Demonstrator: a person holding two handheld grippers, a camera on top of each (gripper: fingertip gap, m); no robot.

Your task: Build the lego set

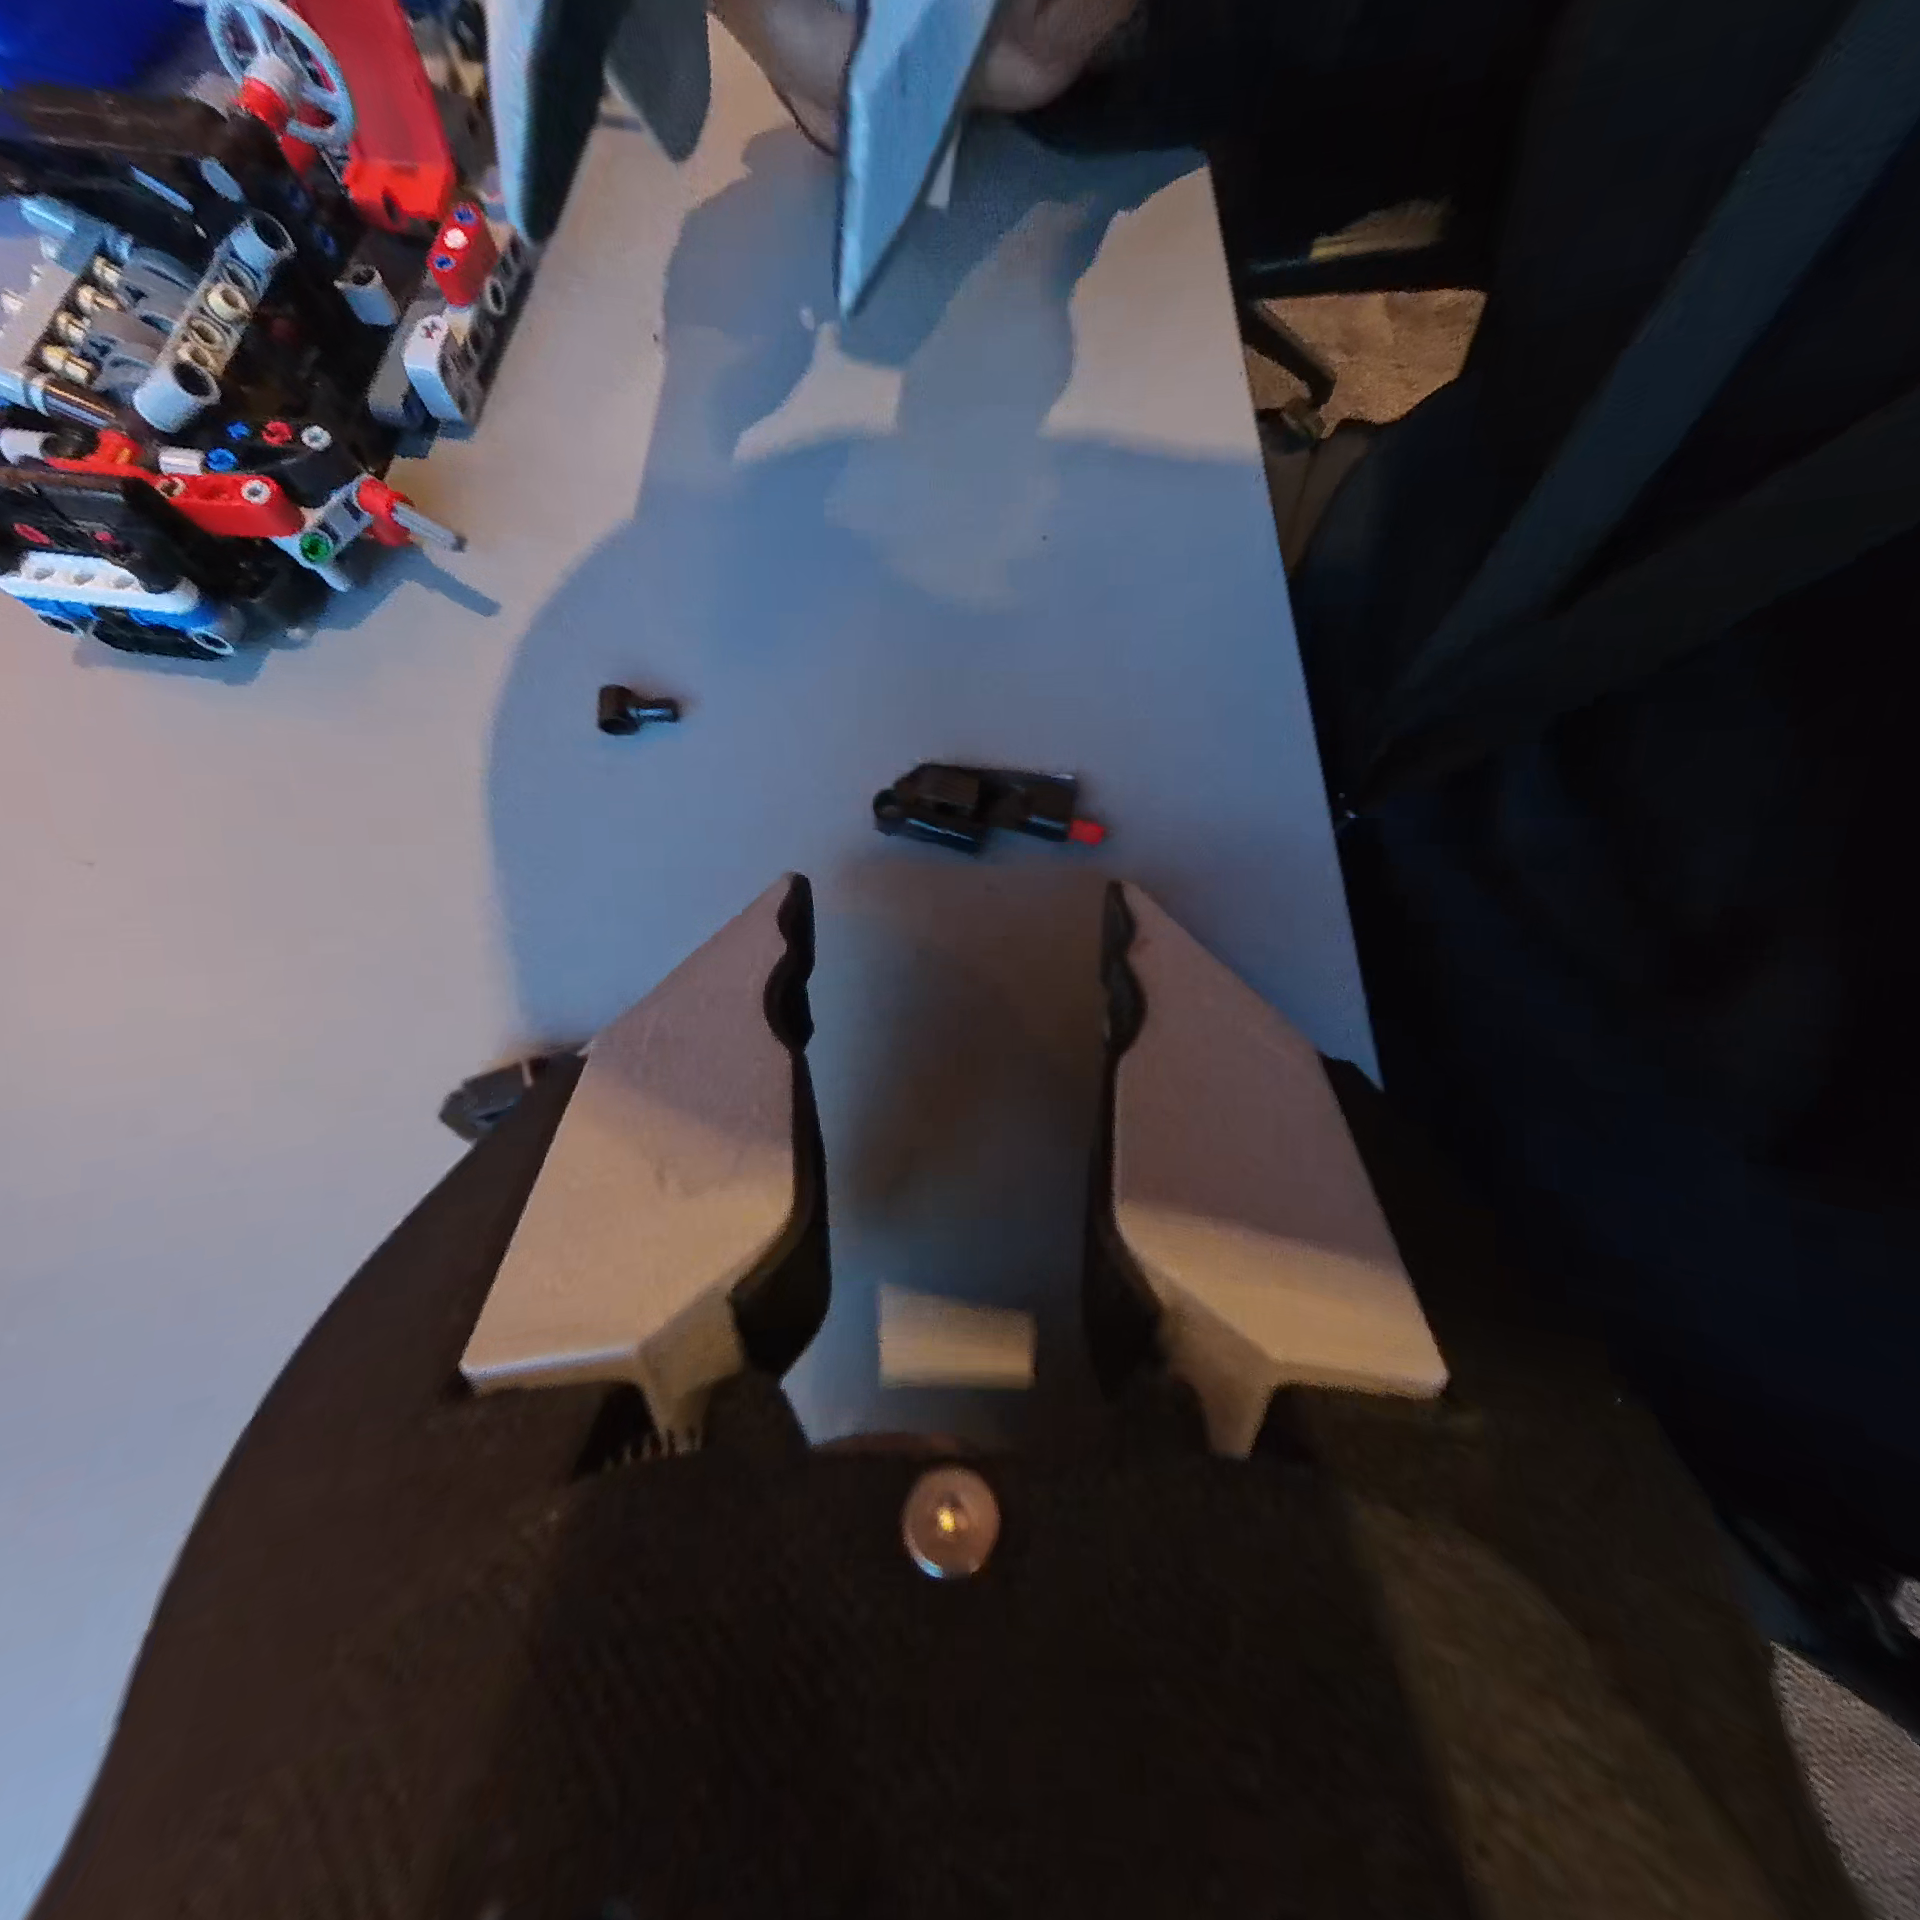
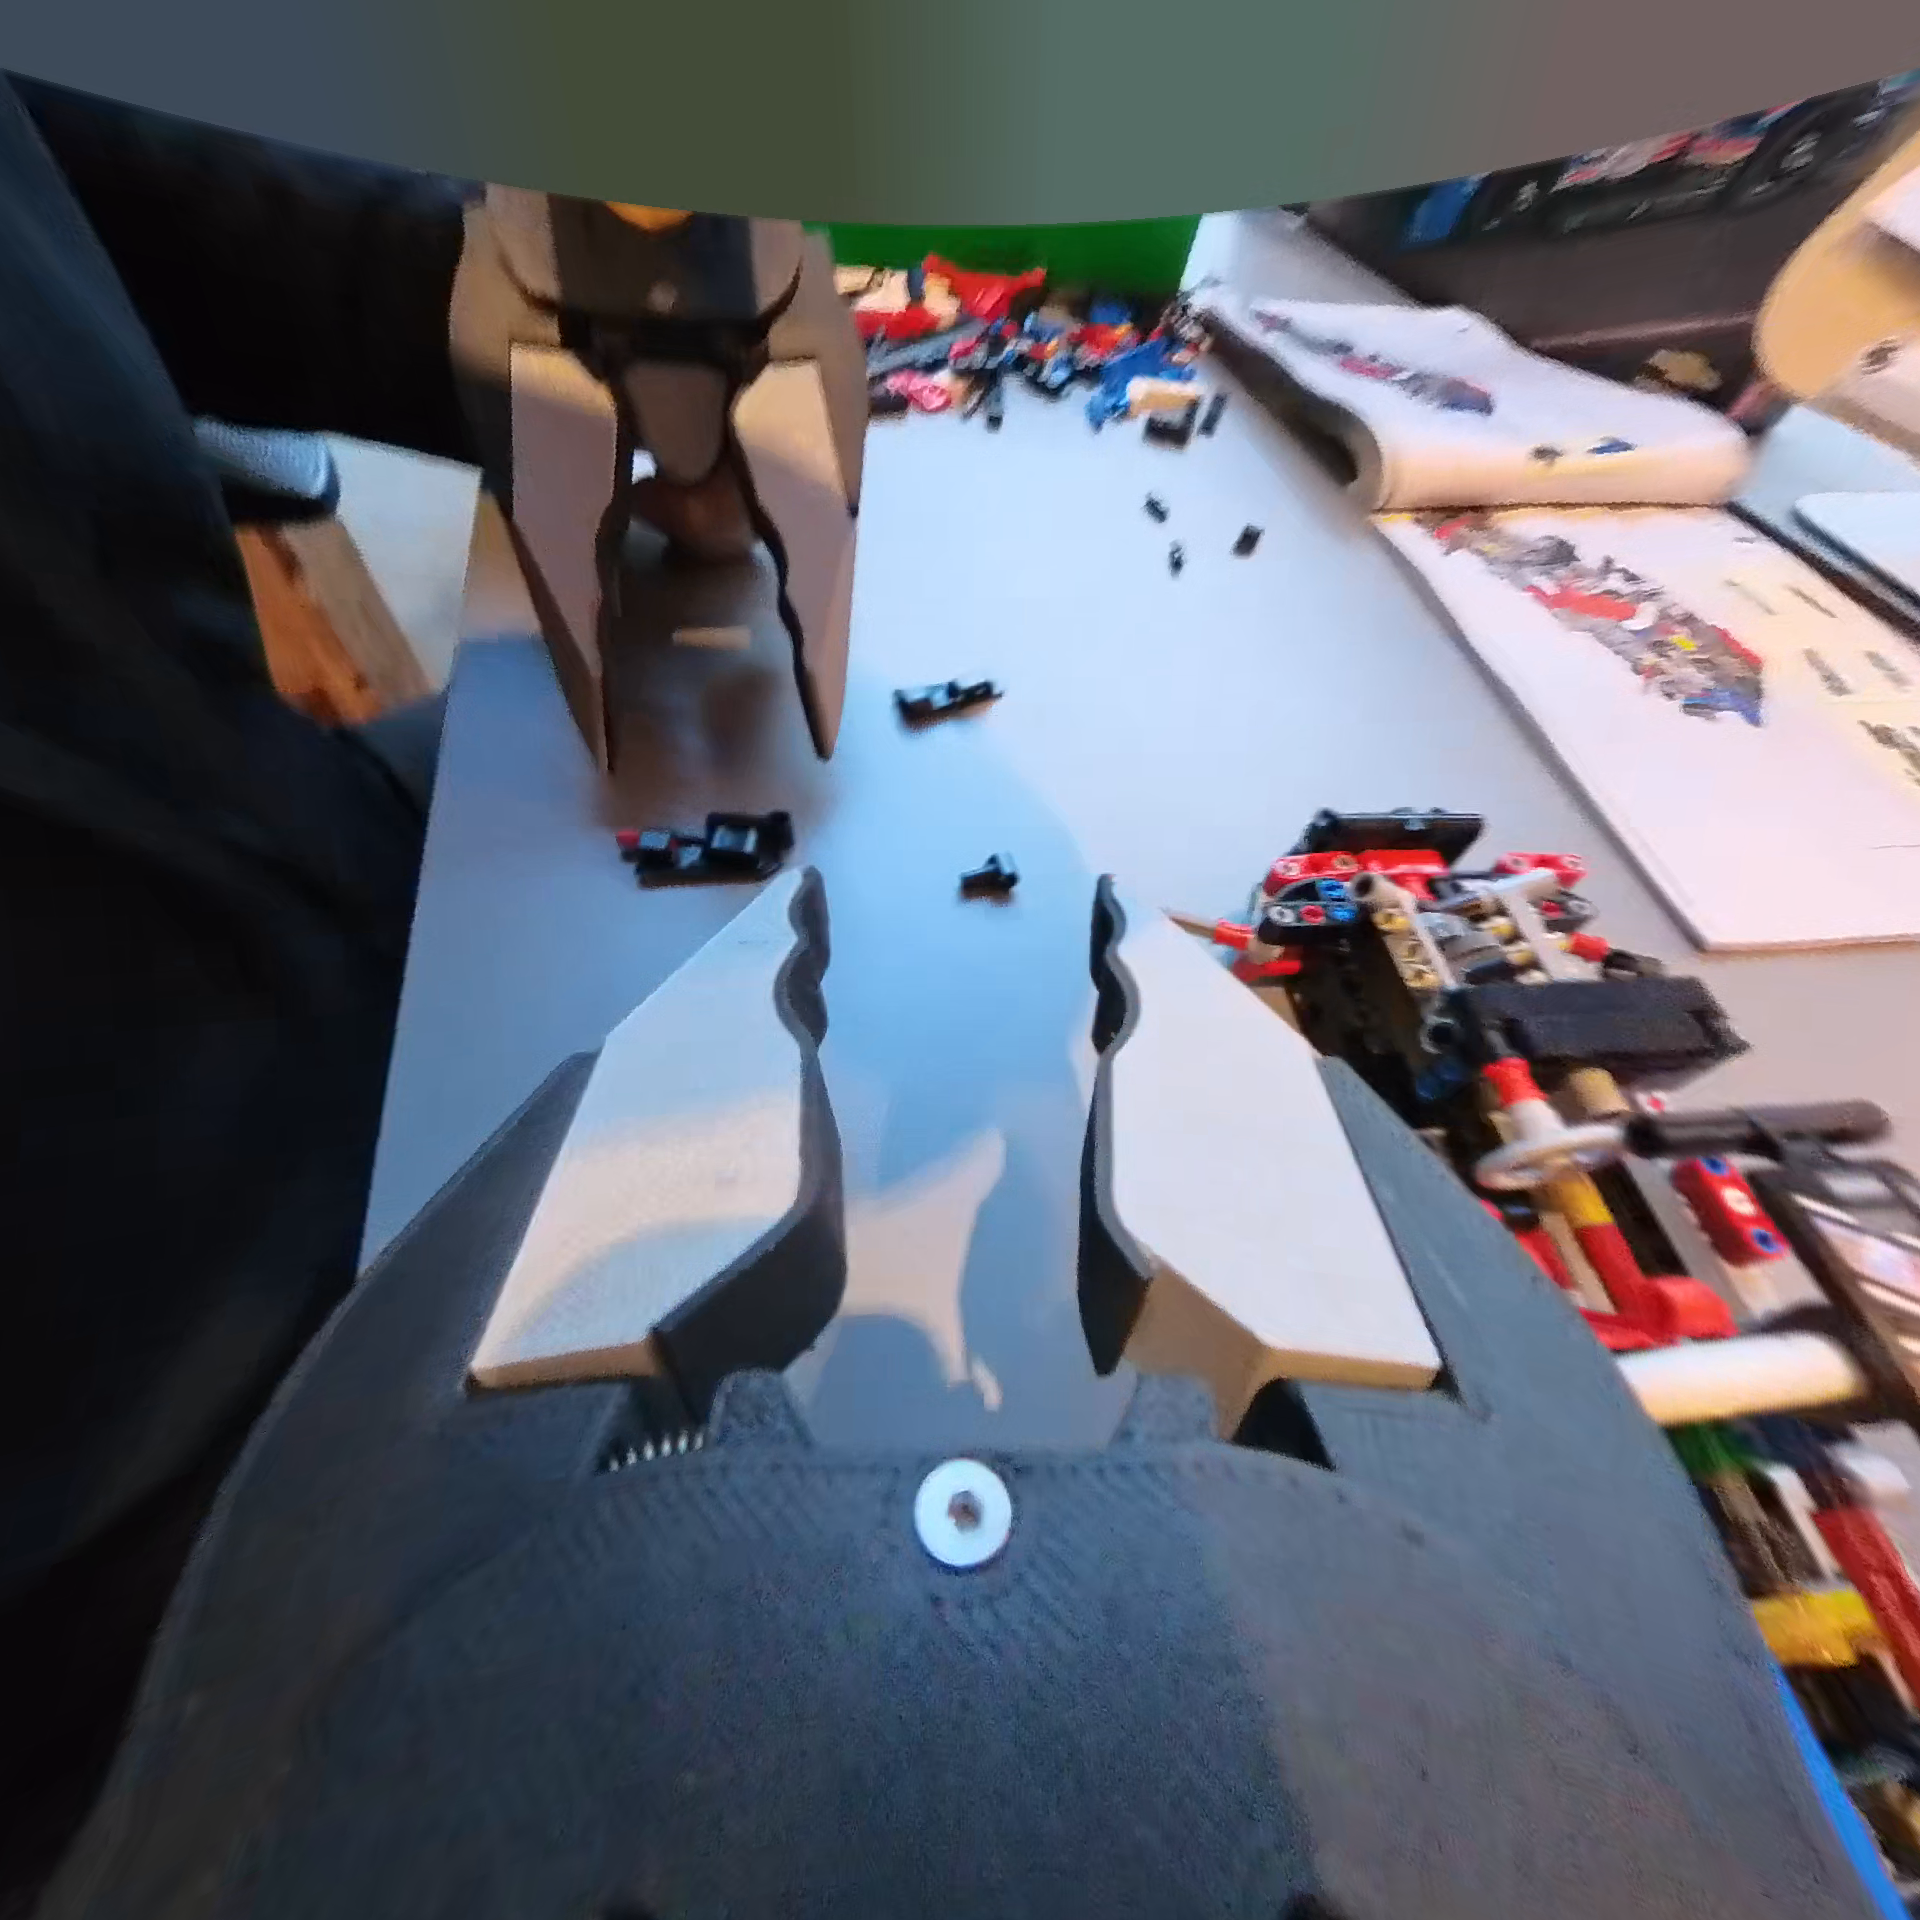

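A small black assembly with a red pin end [image 1: 982, 808] lies on the white table just beyond my left gripper [image 1: 958, 883], which is open and empty. It also shows in the right wrist view [image 2: 707, 844], below the left gripper [image 2: 717, 758]. A small black connector [image 1: 636, 710] lies to the left; in the right wrist view the connector [image 2: 990, 875] lies just ahead of my right gripper [image 2: 961, 883], which is open and empty. The part-built model [image 1: 208, 343] of black, red and grey beams stands at the far left, and at the right in the right wrist view [image 2: 1507, 997].
The table edge [image 1: 1309, 727] runs close on the right of the assembly, with dark floor beyond. Another black piece [image 2: 945, 698], a few tiny black pieces [image 2: 1195, 535], a heap of loose parts [image 2: 1039, 332] and open instruction booklets [image 2: 1714, 707] lie farther off. The tips of one gripper are about 11 centimetres away from the tips of the other. The small black connector [image 1: 636, 710] is about 6 centimetres from my left fingertips. The right camera catches it too, in the right wrist view [image 2: 986, 876].
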